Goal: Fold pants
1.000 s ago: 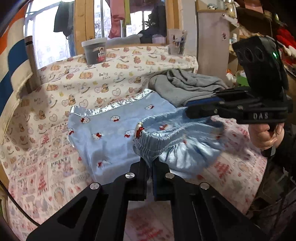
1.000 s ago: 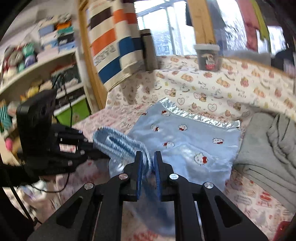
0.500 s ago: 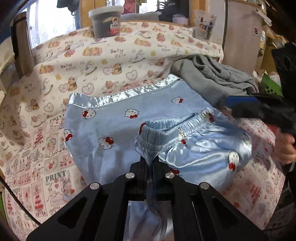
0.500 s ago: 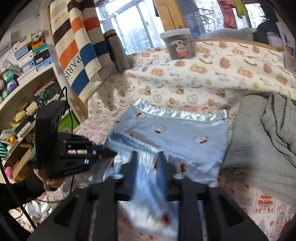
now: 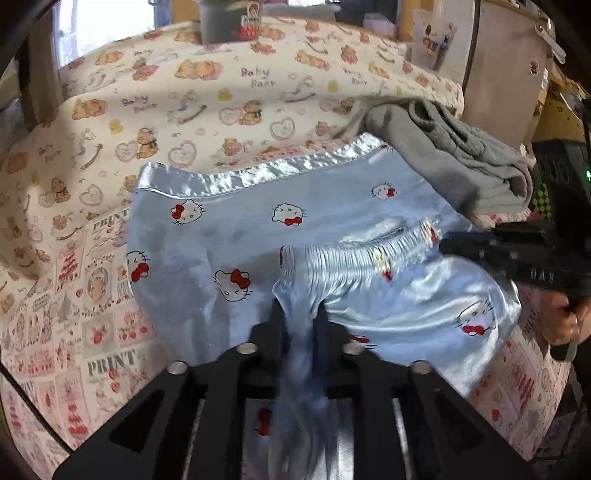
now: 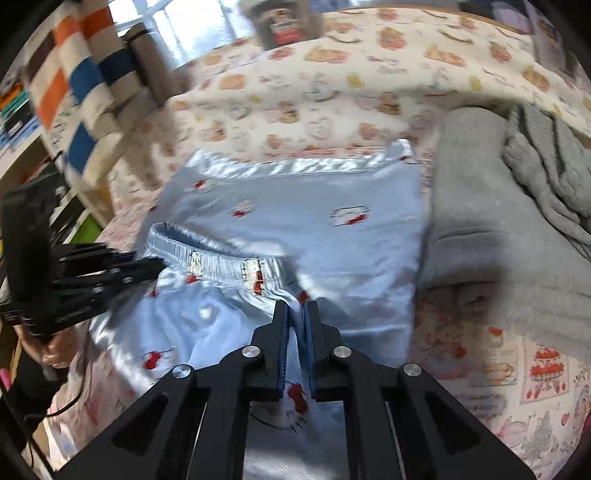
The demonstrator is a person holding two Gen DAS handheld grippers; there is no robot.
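Note:
Light blue satin pants (image 5: 258, 229) with cat-face prints lie on the bed, their shiny hem (image 5: 258, 173) at the far side. The elastic waistband (image 5: 354, 254) is folded over onto the legs. My left gripper (image 5: 300, 306) sits at the waistband's left end; its jaws are opening, with loose fabric still draped between them. At the waistband's other end (image 6: 221, 262), my right gripper (image 6: 295, 306) is shut on a pinch of the pants (image 6: 314, 236). Each gripper shows in the other's view: the right gripper (image 5: 443, 243) and the left gripper (image 6: 162, 264).
A heap of grey clothes (image 5: 461, 162) lies right of the pants, touching their far corner (image 6: 498, 240). A dark tub (image 5: 225, 22) and a printed cup (image 5: 432, 48) stand at the bed's far edge. A striped cloth (image 6: 74, 74) hangs at the left. The patterned bedspread (image 5: 184, 92) stretches beyond the hem.
Both grippers carried the waistband forward and down, so it now rests on the legs nearer the hem. The left jaws have widened. The right jaws parted briefly and shut again.

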